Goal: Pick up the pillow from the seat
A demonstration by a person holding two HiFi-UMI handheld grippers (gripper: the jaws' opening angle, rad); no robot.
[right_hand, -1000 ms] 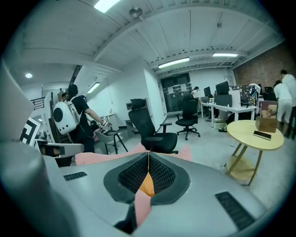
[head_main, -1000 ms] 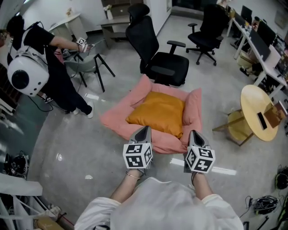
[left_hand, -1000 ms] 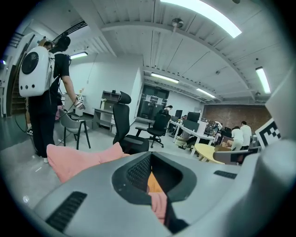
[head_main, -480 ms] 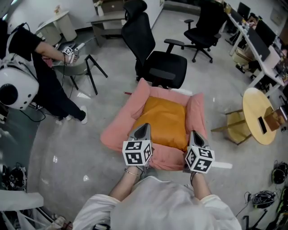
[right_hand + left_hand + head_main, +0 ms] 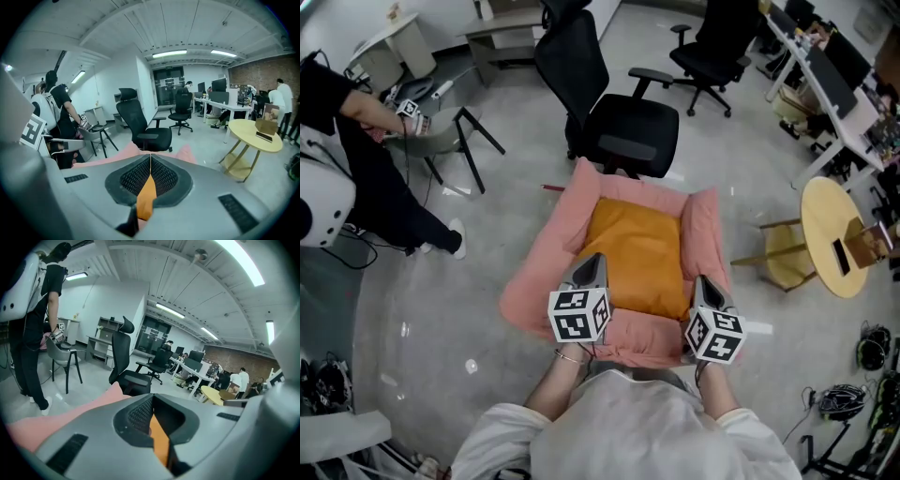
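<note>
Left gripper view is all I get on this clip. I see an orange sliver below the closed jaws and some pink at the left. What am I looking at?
Observer: From the head view, that is an orange pillow lying flat inside a pink floor seat with raised sides.
Operator: Where is my gripper relative to it?
Observer: The left gripper is over the pillow's near left corner, and no fabric is pinched.
Operator: And the other gripper?
Observer: The right gripper is at the pillow's near right corner, beside the seat's right side wall. Its own view shows its jaws together and empty as well.
</note>
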